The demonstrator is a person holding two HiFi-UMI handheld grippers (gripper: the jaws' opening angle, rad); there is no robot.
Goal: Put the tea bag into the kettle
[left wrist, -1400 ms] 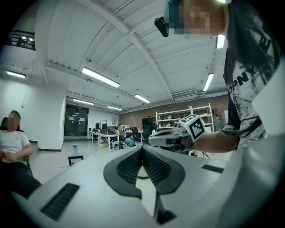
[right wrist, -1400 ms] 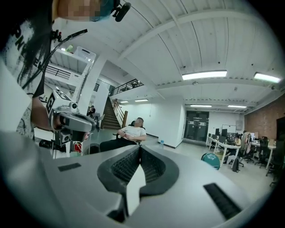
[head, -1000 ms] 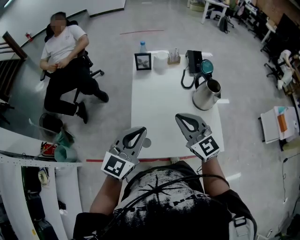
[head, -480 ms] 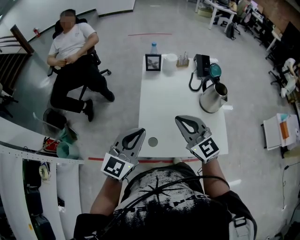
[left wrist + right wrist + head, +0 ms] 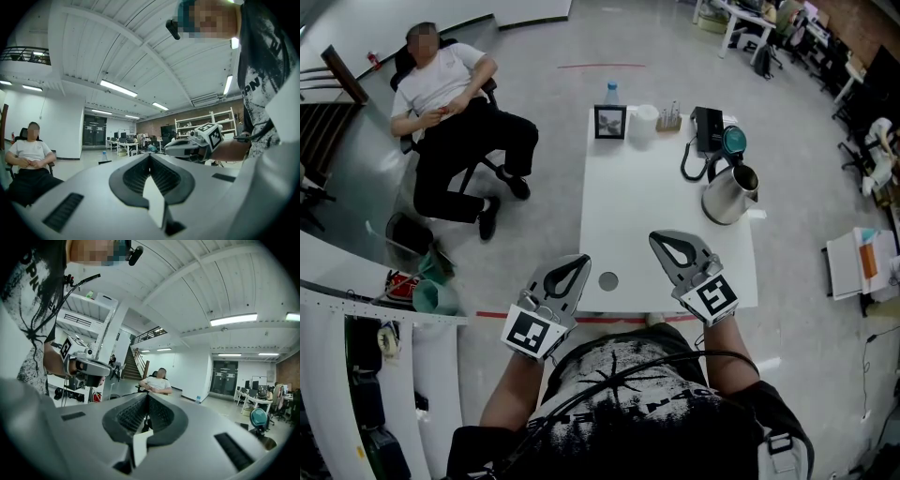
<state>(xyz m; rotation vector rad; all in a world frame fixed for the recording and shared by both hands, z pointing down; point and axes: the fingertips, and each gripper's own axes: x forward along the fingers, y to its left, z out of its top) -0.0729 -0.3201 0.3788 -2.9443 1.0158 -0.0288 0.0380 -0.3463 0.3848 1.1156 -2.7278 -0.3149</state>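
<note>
A steel kettle stands at the right side of the white table, off its teal base. Against its right side lies a small white flat thing; I cannot tell whether it is the tea bag. My left gripper hovers over the table's near left corner, shut and holding nothing. My right gripper is over the near middle, well short of the kettle, also shut and holding nothing. In the left gripper view the left gripper has its jaws meeting at the tips, and in the right gripper view so has the right gripper.
A grey round disc lies on the table between the grippers. Along the far edge stand a picture frame, a white cup, a small rack and a black box with a cord. A person sits in a chair at the far left.
Both grippers have shifted slightly left against the table, so the grey disc now shows clear of the left gripper. The seated person has stretched a leg out.
</note>
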